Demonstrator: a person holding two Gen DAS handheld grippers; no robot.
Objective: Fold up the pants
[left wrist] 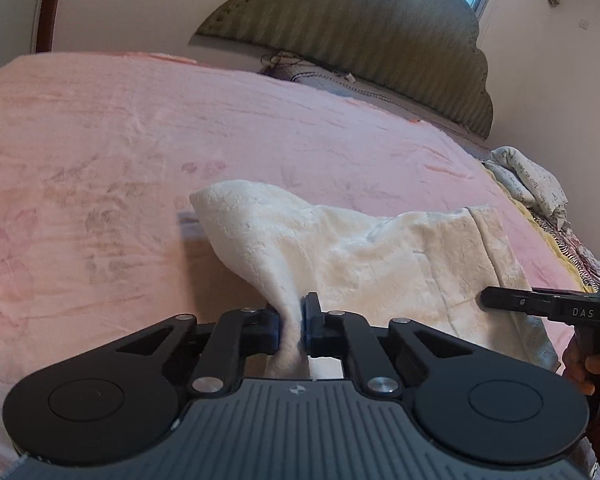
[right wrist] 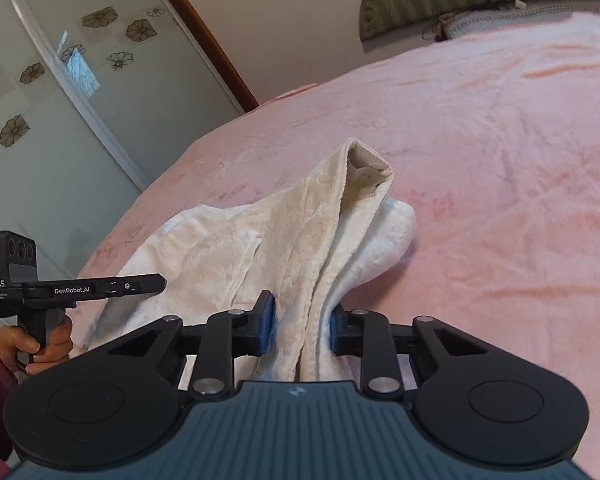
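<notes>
Cream-white fleece pants (left wrist: 380, 256) lie bunched on the pink bed cover (left wrist: 120, 140). My left gripper (left wrist: 291, 328) is shut on a thin pinch of the pants' near edge, which rises from the jaws in a twisted fold. My right gripper (right wrist: 302, 324) is shut on a thicker bundle of the pants (right wrist: 300, 232), with the hemmed band standing up in a peak beyond it. In the left wrist view the right gripper (left wrist: 485, 298) shows at the right edge, its tip against the fabric. The left gripper (right wrist: 162, 280) shows at the left of the right wrist view.
A padded olive headboard (left wrist: 380, 28) and a pillow (left wrist: 320, 76) stand at the far end of the bed. Crumpled printed bedding (left wrist: 532, 184) lies at the bed's right edge. A flowered wardrobe door (right wrist: 60, 120) is on the left. A hand (right wrist: 44, 344) in a dark red sleeve holds the left gripper's handle.
</notes>
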